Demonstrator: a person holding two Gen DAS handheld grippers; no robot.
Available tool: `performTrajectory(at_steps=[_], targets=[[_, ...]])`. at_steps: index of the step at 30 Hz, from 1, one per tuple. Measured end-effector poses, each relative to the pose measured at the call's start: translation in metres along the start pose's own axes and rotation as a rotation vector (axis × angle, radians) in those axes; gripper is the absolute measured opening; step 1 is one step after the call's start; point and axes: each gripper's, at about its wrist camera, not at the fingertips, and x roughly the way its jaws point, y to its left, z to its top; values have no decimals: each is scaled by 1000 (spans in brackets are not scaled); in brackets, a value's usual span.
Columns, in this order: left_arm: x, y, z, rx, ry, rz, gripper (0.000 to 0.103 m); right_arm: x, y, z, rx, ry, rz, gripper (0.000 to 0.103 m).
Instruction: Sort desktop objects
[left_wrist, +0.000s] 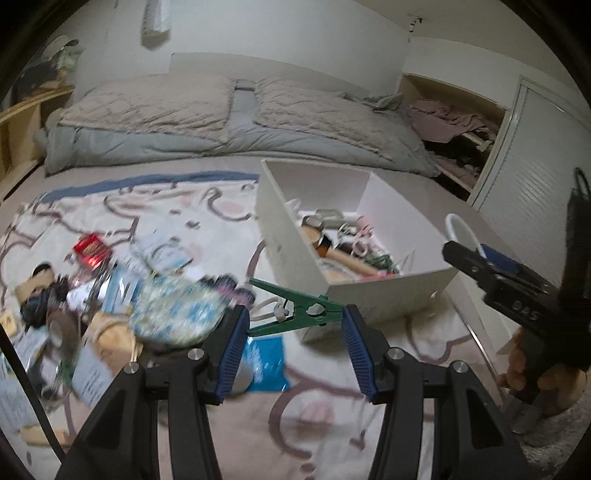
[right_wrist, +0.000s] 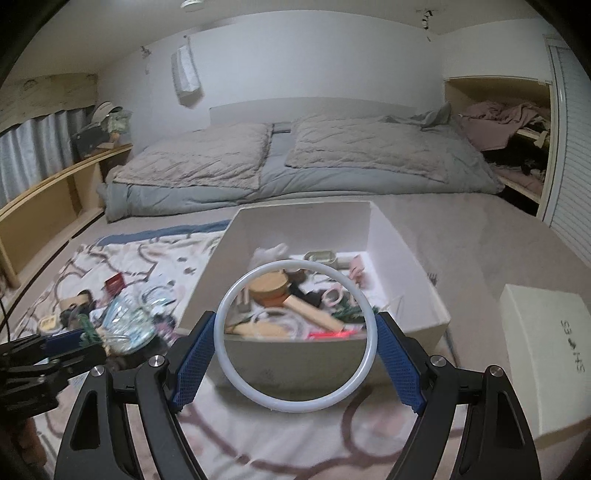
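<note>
White walls. Bed with two beige quilts against white headboard. Wooden shelf along bed's left edge, grey curtain above. Louvred white door at right. Dim, even light.

Left camera: sits on the left tongs, looks down over the bed.
Right camera: same way, closer to the white box.
Shared: box, bed.

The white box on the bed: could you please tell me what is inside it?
The white box holds a wooden-handled brush, a small tin, pink clips and cords. The white ring held in the right gripper and the near wall hide its front contents.
</note>
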Motion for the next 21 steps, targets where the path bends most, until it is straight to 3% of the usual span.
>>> performTrajectory(at_steps=[21], targets=[[36,-54,99,115,-107,-116,52,70,-36,33,19,58,-15,84]])
